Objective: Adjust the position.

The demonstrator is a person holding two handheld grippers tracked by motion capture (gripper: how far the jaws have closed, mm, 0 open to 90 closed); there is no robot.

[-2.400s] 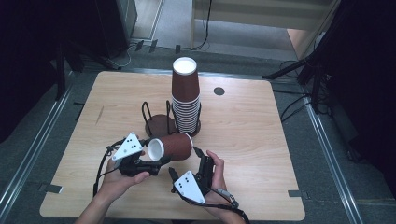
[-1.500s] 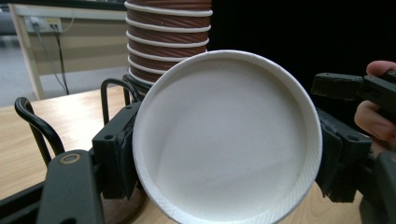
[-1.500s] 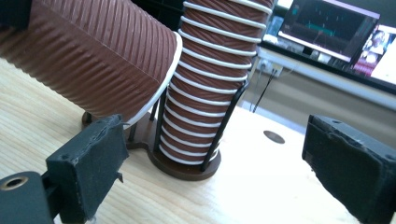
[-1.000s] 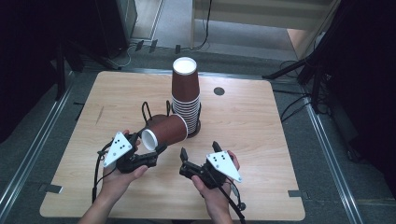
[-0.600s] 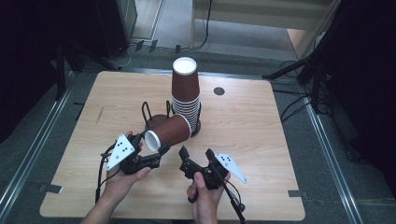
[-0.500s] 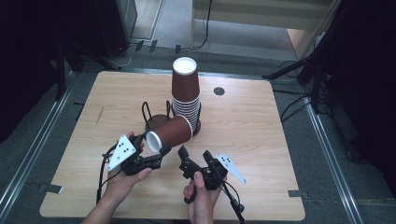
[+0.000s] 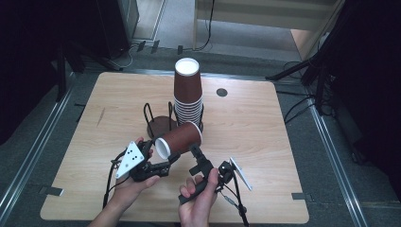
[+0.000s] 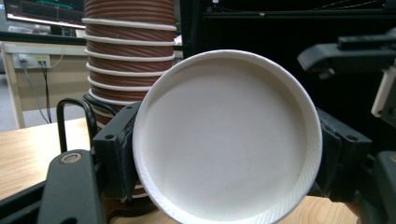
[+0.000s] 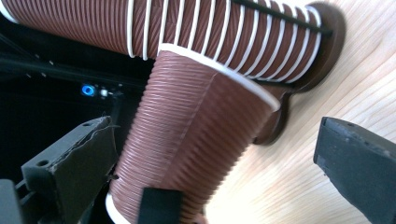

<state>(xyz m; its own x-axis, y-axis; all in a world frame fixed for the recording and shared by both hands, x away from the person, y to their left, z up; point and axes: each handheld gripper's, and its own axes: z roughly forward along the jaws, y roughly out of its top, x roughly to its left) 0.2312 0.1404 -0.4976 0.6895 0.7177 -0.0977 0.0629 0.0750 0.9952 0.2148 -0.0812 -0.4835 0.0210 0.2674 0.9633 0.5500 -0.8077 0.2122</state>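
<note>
Our left hand-held gripper (image 7: 163,163) clamps an empty brown cup (image 7: 178,140) sideways; the right hand-held gripper (image 7: 197,158) gapes beside it.

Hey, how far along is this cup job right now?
Done: one brown cup is off the stack and lies sideways, clamped near its base by the left gripper. In hand: the right gripper, jaws open, closes in on the cup's side. Left: probably grasping it and setting it in the rack's free slot.
</note>
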